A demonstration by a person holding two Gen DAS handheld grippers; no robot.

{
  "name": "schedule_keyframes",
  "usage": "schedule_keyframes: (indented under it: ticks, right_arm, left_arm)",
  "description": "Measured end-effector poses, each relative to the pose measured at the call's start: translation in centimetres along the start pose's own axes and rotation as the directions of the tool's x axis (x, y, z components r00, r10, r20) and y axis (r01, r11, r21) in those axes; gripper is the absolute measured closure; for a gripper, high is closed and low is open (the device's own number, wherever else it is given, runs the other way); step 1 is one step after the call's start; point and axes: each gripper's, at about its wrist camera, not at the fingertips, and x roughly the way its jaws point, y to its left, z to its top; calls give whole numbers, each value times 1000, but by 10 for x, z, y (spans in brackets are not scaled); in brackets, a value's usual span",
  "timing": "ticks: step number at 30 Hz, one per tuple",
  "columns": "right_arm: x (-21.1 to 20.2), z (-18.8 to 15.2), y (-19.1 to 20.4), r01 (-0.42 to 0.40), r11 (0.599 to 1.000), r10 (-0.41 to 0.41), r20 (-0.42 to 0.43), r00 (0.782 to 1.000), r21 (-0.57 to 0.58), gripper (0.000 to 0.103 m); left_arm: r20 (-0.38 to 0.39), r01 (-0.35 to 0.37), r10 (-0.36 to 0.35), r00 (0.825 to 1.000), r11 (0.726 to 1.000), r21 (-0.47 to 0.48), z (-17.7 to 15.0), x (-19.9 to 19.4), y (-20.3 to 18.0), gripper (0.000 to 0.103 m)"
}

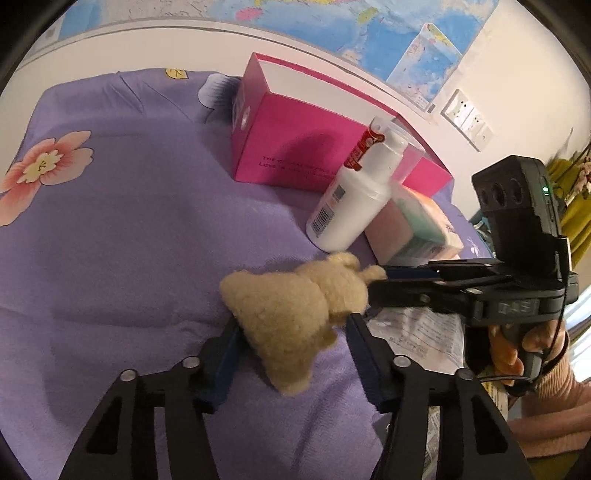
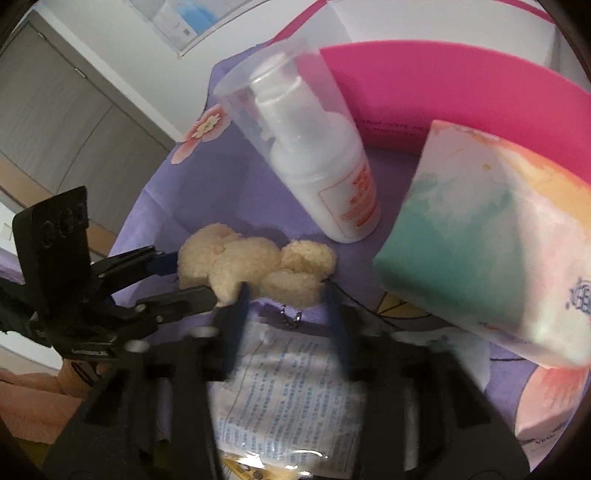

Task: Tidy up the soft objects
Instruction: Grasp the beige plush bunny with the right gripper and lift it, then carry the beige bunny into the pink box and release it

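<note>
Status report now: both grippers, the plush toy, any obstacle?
Left gripper and right gripper both closed on plush toy. Toy lies on purple cloth. White bottle leans close behind.

Home bedroom: floral bedsheet [image 1: 110, 221], wall map [image 1: 332, 26]

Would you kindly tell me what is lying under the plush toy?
The plush toy rests on the purple bedspread. Its right end is hidden by the right hand-held gripper; nothing else shows beneath.

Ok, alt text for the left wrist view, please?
Both grippers, left and right, close on a cream plush toy lying on a purple floral cloth. Behind it lean a white pump bottle and a pink box.
</note>
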Motion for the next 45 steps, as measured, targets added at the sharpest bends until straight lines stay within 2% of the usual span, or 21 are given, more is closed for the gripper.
schedule_keyframes:
  ticks: [5,7,18,26,31,35,39,45]
  right_arm:
    - [-3,-3,2,3,1000,-3,19,1000,-20,80]
    - [-5,-5,6,11,1000,-10,37,999,-28,87]
    - [-45,-17,22,24,994,-9,145,989,-105,87]
    - [-93,-20,44,53,985,-6,273,962,-165,87]
    - [-126,-13,56,73,977,3,349,937,-203,88]
    - [-140,2,55,100,972,-8,400,917,-211,88]
    - [-144,29,45,123,971,-25,427,904,-204,88]
    - [-134,68,16,118,981,-44,421,906,-151,88]
  left_arm:
    - [-3,4,-4,1000,1000,11,1,-1,0,56]
    - [3,14,-14,1000,1000,12,2,-1,0,58]
    - [77,74,-81,994,993,87,9,-27,-22,58]
    - [172,92,-129,977,974,205,26,-60,-51,58]
    - [244,94,-164,956,957,273,55,-81,-69,58]
    - [272,64,-154,950,948,311,82,-79,-78,58]
    - [282,41,-142,949,941,336,113,-73,-85,58]
    - [267,12,-108,958,942,337,152,-49,-79,58]
